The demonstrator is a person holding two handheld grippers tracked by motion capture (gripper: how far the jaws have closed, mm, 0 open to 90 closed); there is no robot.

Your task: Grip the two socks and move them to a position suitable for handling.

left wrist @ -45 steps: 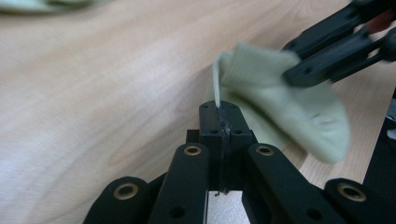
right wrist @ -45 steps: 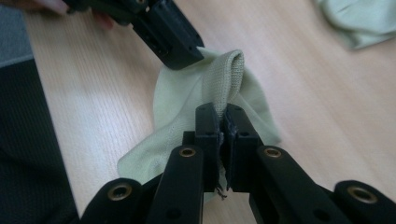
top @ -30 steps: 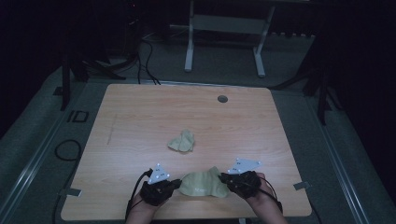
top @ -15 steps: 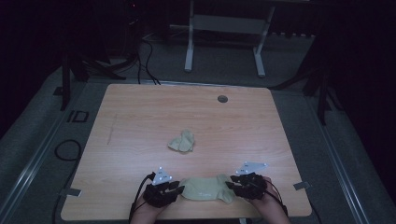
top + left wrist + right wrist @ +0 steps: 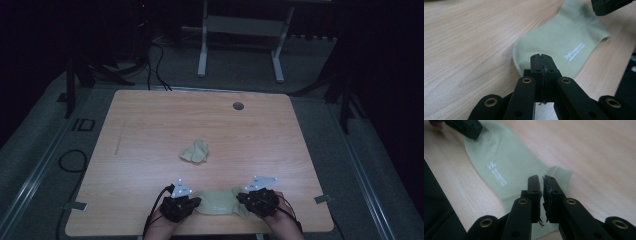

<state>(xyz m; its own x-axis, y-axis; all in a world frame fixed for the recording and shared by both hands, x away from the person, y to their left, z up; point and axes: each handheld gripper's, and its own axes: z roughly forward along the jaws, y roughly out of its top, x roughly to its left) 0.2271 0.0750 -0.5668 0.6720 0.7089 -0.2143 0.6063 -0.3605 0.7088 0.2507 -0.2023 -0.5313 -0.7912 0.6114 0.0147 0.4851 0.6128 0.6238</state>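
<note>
A pale green sock [image 5: 218,202] with a white logo lies flat on the wooden table [image 5: 150,130] near its front edge, between my two grippers. My left gripper [image 5: 196,202] rests at the sock's left end. In the left gripper view its jaws [image 5: 541,57] have just closed and meet tip to tip over the sock's rounded edge [image 5: 564,37], with no cloth visible between them. My right gripper [image 5: 241,198] is at the sock's right end. Its jaws [image 5: 541,178] have also just closed to a hairline gap above the sock [image 5: 506,157], gripping nothing.
A second pale green sock [image 5: 195,151] lies crumpled at mid-table. A round cable hole [image 5: 238,105] sits near the far edge. Behind the table a white desk frame [image 5: 240,45] stands on the dark floor, and a cable loop [image 5: 70,160] lies at the left.
The sock was bunched up between the grippers a second ago. It now lies spread flat, nearer the front edge. Both hands came down and back with it.
</note>
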